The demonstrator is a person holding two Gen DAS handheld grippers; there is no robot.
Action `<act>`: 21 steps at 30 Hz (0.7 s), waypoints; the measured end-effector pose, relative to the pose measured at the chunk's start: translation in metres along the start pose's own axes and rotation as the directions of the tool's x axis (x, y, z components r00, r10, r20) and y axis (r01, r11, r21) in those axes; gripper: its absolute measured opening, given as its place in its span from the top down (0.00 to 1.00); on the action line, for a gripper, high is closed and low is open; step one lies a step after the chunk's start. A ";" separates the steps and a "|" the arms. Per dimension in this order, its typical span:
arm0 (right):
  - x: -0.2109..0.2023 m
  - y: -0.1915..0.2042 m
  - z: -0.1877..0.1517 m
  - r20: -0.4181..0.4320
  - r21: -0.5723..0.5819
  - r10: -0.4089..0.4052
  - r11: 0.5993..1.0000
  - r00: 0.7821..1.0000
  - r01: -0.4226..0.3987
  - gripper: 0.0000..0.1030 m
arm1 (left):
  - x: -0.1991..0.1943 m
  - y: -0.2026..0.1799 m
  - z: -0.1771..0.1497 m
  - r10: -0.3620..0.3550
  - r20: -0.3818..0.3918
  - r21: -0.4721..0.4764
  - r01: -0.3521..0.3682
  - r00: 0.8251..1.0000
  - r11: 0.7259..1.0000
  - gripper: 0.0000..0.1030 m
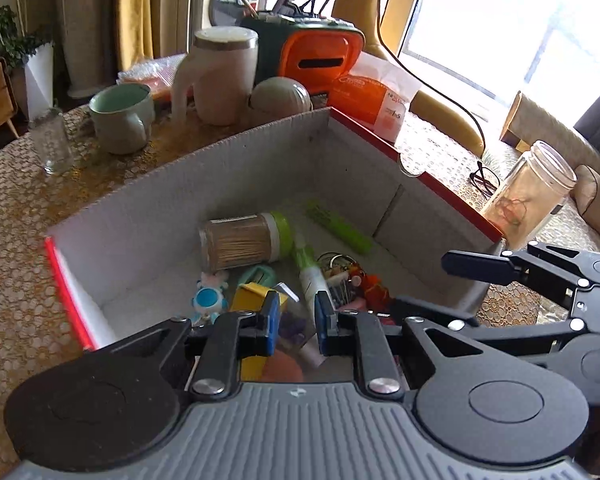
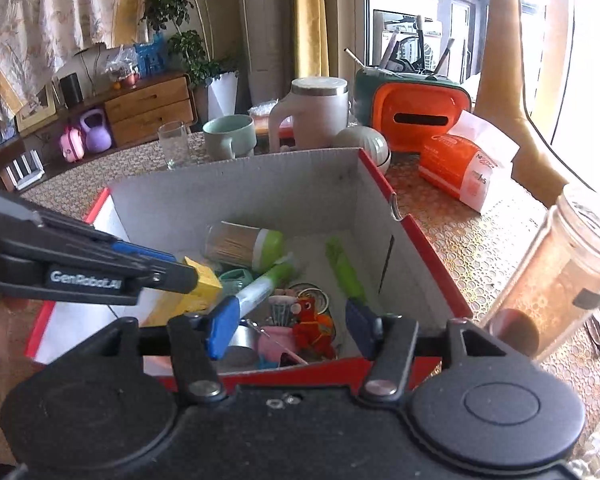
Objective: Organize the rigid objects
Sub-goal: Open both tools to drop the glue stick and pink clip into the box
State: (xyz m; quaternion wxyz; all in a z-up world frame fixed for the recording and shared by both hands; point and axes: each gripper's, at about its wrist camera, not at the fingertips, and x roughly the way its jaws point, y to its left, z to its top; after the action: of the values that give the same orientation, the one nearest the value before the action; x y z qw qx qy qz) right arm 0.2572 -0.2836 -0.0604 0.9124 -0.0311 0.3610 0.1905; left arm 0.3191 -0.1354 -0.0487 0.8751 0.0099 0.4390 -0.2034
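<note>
Two claws poised over a red-rimmed box (image 2: 380,178) of small items on a patterned worktop (image 1: 16,208).

Left claw (image 1: 296,320) narrowly parted, empty, above a yellow carton (image 1: 256,294). Right claw (image 2: 292,324) wide apart, empty, above a red toy (image 2: 314,326). Toothpick jar (image 1: 244,246) lying at 12 o'clock inside; green tube (image 1: 340,226) at 1 o'clock.

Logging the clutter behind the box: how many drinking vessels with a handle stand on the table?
2: a pale green mug behind the box's far wall, and a white lidded jug-style mug just right of it. Others may be hidden.
</note>
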 end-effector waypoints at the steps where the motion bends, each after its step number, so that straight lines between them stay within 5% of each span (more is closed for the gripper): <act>1: -0.003 0.001 0.000 0.002 0.002 0.004 1.000 1.000 -0.004 0.43 | -0.005 0.001 -0.002 0.005 0.009 0.001 -0.005 1.000 1.000 0.83; 21: -0.076 0.044 -0.010 0.112 -0.059 0.130 0.991 0.985 -0.124 0.29 | -0.103 -0.009 -0.047 0.091 0.210 -0.006 -0.092 0.973 0.996 0.82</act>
State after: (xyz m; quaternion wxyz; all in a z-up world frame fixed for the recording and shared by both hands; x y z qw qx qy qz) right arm 0.1835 -0.2691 -0.0137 0.9167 -0.0205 0.3036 0.2591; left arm 0.2250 -0.0990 0.0033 0.9250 0.0103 0.3429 -0.1634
